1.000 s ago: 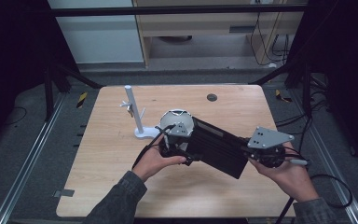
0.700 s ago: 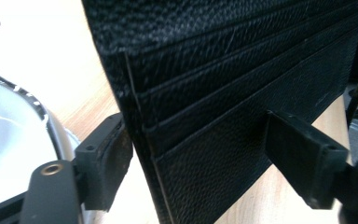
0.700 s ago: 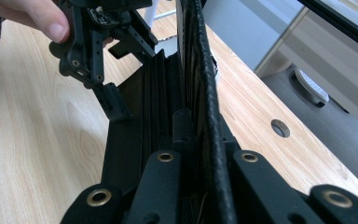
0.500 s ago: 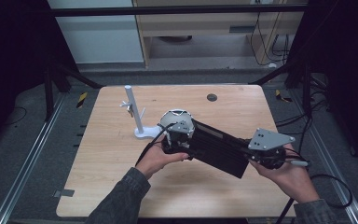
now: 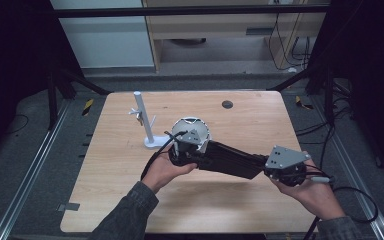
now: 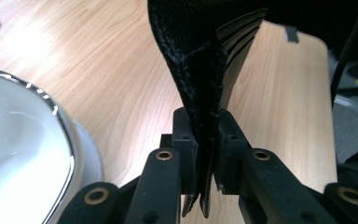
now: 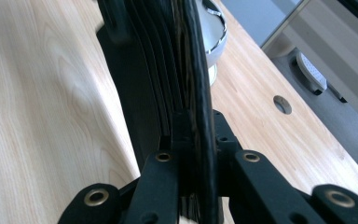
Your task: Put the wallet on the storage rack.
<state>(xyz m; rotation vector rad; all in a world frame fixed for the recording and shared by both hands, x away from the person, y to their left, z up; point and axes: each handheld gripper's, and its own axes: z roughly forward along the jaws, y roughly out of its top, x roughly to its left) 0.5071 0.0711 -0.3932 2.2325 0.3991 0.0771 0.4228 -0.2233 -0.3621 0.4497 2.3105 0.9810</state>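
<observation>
Both forearms reach in from the near table [image 5: 130,200] edge, the hands angled toward each other, with a black pouch [image 5: 230,160] held above the table between them. Left gripper [image 5: 192,150] has just been closing and now pinches the pouch's left end; right gripper [image 5: 275,169] is clamped on its right end. A white bowl [image 5: 190,126], contents unreadable, sits just behind the left gripper, near a white stand [image 5: 146,122].

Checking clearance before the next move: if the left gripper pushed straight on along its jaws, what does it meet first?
Likely the right gripper. The left gripper, shut on the black folder, points along it toward that end. The white bowl sits beside the line; depth is uncertain.
</observation>
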